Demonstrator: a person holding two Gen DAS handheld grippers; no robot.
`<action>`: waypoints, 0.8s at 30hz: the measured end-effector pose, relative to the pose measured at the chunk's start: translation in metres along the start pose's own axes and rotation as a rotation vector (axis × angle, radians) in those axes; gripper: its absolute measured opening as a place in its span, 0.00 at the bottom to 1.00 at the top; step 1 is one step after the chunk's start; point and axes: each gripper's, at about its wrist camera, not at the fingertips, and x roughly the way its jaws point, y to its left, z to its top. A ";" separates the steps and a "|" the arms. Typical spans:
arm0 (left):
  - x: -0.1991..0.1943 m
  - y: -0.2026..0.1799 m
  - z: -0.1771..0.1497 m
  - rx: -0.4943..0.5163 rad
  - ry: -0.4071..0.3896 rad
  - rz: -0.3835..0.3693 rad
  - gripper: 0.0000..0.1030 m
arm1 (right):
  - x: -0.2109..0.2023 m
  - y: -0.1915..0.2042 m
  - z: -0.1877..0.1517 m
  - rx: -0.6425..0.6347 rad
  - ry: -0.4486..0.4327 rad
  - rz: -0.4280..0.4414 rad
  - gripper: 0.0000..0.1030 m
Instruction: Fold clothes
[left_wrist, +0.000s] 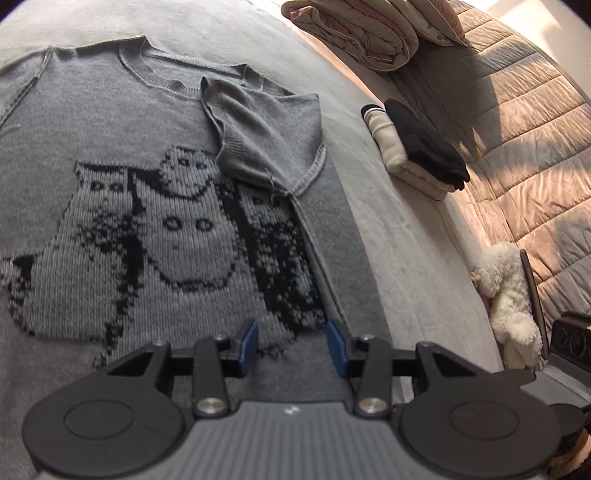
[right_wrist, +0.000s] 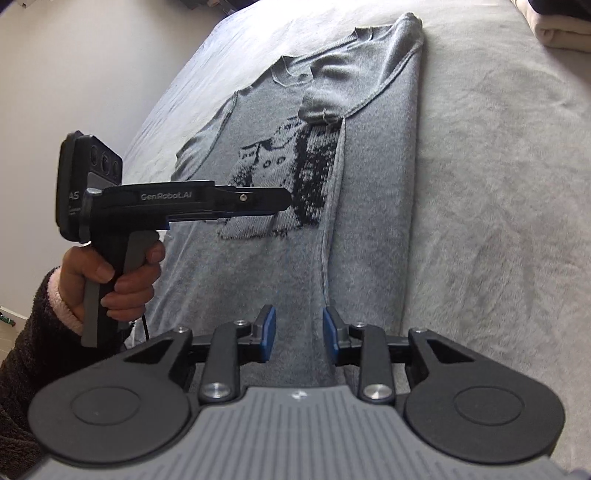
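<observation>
The grey sweater (left_wrist: 155, 206) is spread on the bed (left_wrist: 388, 229), one side and sleeve already folded inward, so the other side should be pinched at hem and shoulder, while the left gripper (left_wrist: 291, 343) and right gripper (right_wrist: 298, 334) are held spread and empty.

We see soft, even daylight across the grey bed (left_wrist: 388, 192), with no harsh glare. In the left wrist view warm sun falls on the quilted cover (left_wrist: 524, 155) at the right, streaked with broad dark shadows. Both fisheye views bend strongly at the edges, with dark corners. The near tool bodies are slightly soft, and the sweater (right_wrist: 258, 258) knit blurs towards the lower frame.
</observation>
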 end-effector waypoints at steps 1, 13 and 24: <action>-0.001 0.000 -0.006 0.000 -0.004 -0.011 0.41 | 0.002 0.003 -0.003 -0.009 0.005 -0.025 0.32; -0.009 0.006 -0.032 0.026 0.057 -0.120 0.40 | -0.001 0.016 -0.026 0.000 0.023 -0.175 0.32; -0.022 0.023 -0.047 -0.028 0.066 -0.153 0.41 | 0.016 0.066 -0.049 -0.006 0.168 -0.097 0.34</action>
